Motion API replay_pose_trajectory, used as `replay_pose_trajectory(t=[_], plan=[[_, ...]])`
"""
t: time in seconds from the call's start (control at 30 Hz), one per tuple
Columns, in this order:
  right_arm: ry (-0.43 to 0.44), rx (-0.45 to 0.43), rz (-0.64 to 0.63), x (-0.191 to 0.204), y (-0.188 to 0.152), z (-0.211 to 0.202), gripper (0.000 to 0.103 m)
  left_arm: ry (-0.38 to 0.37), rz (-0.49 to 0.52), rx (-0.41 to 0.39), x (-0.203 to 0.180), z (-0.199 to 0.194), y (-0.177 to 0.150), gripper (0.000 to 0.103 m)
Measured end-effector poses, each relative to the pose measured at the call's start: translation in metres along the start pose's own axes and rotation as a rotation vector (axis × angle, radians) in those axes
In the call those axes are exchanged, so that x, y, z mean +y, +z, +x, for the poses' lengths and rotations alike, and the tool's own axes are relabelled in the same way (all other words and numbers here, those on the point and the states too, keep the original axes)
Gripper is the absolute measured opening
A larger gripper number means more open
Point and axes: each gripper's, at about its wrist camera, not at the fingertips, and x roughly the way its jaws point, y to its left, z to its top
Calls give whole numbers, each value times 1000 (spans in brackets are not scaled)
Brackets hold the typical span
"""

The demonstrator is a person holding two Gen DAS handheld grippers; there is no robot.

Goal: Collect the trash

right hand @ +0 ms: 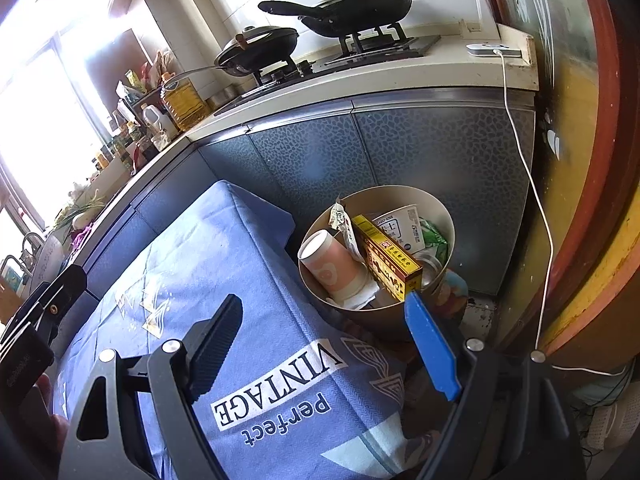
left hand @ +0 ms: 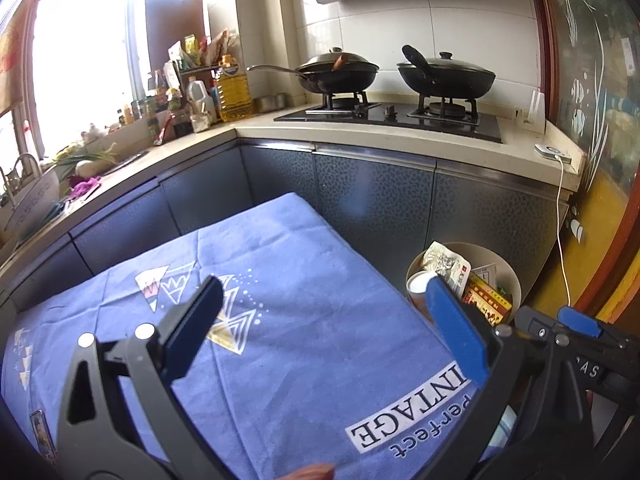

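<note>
On the left, the left gripper (left hand: 324, 320) hangs over the blue cloth (left hand: 280, 320) with its jaws spread wide and nothing between them; no trash shows on the cloth. To the right, the right gripper (right hand: 328, 324) is likewise spread and empty. The trash sits in the round bin (right hand: 400, 196) beside the cloth's right edge: a paper cup (right hand: 332, 268), a yellow box (right hand: 386, 256) lying lengthwise toward the gripper, and wrappers. The bin lies ahead of the right gripper, which looks the nearer.

The blue cloth (left hand: 280, 320) lies bare, while the bin (right hand: 400, 196) beside it is crammed with trash.
</note>
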Motion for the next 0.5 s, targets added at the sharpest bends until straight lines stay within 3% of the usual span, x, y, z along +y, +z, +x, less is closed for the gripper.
replay_pose_trajectory(t=[0.5], plan=[[5, -2, -1, -2, 1, 0, 82, 27, -8, 28, -1, 2, -2, 97]])
